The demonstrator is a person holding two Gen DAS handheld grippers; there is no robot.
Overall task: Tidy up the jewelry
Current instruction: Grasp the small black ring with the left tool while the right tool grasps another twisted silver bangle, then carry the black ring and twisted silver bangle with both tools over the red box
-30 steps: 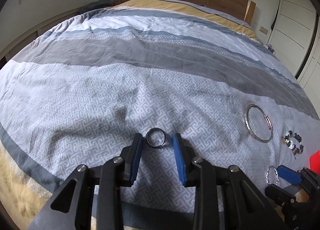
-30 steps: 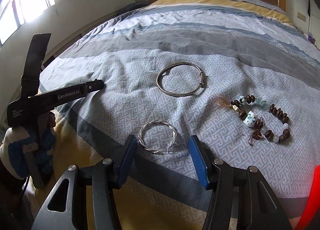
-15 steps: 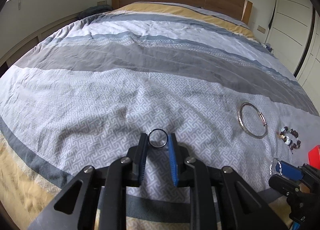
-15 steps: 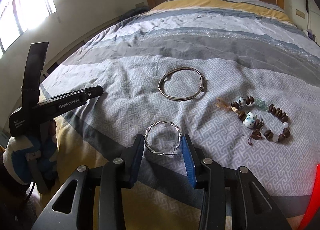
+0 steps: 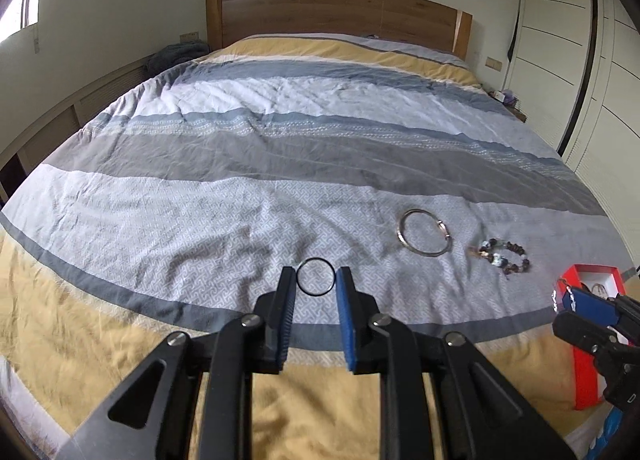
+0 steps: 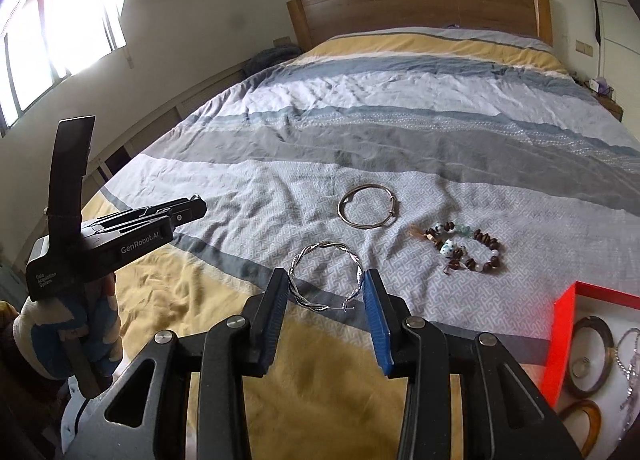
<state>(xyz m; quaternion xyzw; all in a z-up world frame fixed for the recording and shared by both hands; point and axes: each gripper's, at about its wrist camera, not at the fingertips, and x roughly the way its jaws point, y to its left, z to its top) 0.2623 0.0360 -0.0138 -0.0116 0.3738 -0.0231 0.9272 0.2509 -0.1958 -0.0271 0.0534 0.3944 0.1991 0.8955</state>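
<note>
My left gripper [image 5: 315, 278] is shut on a thin black ring [image 5: 315, 260] and holds it above the bedspread. My right gripper [image 6: 326, 284] is shut on a twisted silver bangle [image 6: 320, 250], lifted above the bed. A plain silver bangle [image 5: 402, 227] [image 6: 344, 211] and a brown beaded bracelet [image 5: 516, 250] [image 6: 482, 240] lie on the patterned bedspread. A red jewelry box [image 5: 588, 268] [image 6: 564, 324] sits at the right, with bangles and a chain inside.
The bed [image 5: 280, 131] with a striped grey, blue and yellow cover fills both views. A wooden headboard [image 5: 340, 11] stands at the far end. White wardrobe doors [image 5: 560, 39] stand to the right. A window [image 6: 52, 31] is on the left wall.
Both grippers closed on their pieces, the left on the black ring and the right on the twisted bangle, then lifted and pulled back from the bed. The red box came into view.
</note>
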